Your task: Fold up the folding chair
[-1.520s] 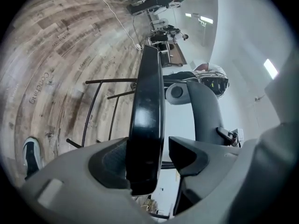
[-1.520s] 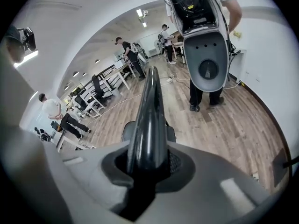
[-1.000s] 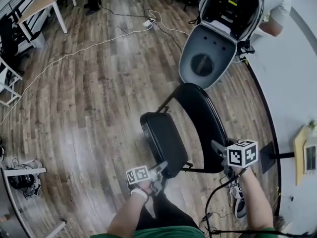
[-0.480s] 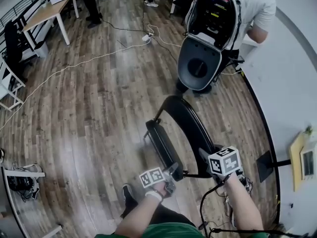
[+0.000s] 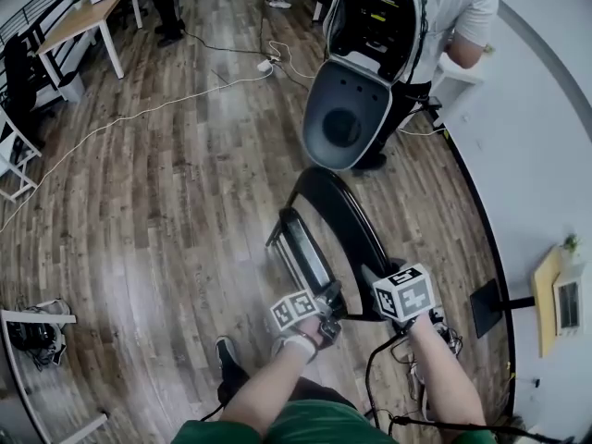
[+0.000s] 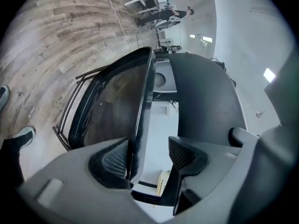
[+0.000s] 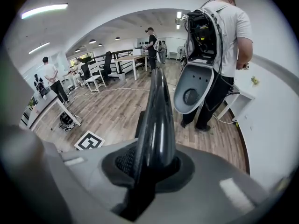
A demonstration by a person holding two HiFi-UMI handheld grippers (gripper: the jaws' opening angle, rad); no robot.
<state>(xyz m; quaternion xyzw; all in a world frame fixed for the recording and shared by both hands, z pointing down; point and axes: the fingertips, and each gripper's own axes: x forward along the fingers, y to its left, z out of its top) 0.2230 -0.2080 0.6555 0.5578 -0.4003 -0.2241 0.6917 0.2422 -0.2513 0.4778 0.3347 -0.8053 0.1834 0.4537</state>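
The black folding chair stands on the wood floor, its seat (image 5: pixel 303 252) tipped up on edge close to the curved backrest (image 5: pixel 347 211). My left gripper (image 5: pixel 326 311) is at the seat's front edge. In the left gripper view, the seat rim (image 6: pixel 140 125) lies against the left pad (image 6: pixel 114 160), the right pad (image 6: pixel 184 155) stands apart from it, and the left gripper (image 6: pixel 149 148) is open. My right gripper (image 5: pixel 372 283) is shut on the backrest's near edge. The glossy backrest (image 7: pixel 156 115) rises straight out of the right gripper (image 7: pixel 152 164).
A person carrying a large white-shelled pack (image 5: pixel 356 91) stands just beyond the chair. White cables (image 5: pixel 139 114) cross the floor at the left, near desks (image 5: pixel 83 17). A curved white wall (image 5: pixel 546 155) and a black stand base (image 5: pixel 486 308) are at the right. My shoe (image 5: pixel 227 354) is below the chair.
The seat has swung up from nearly flat to on edge, toward the backrest. My left gripper rose and moved right with it. The right gripper kept its hold and shifted a little.
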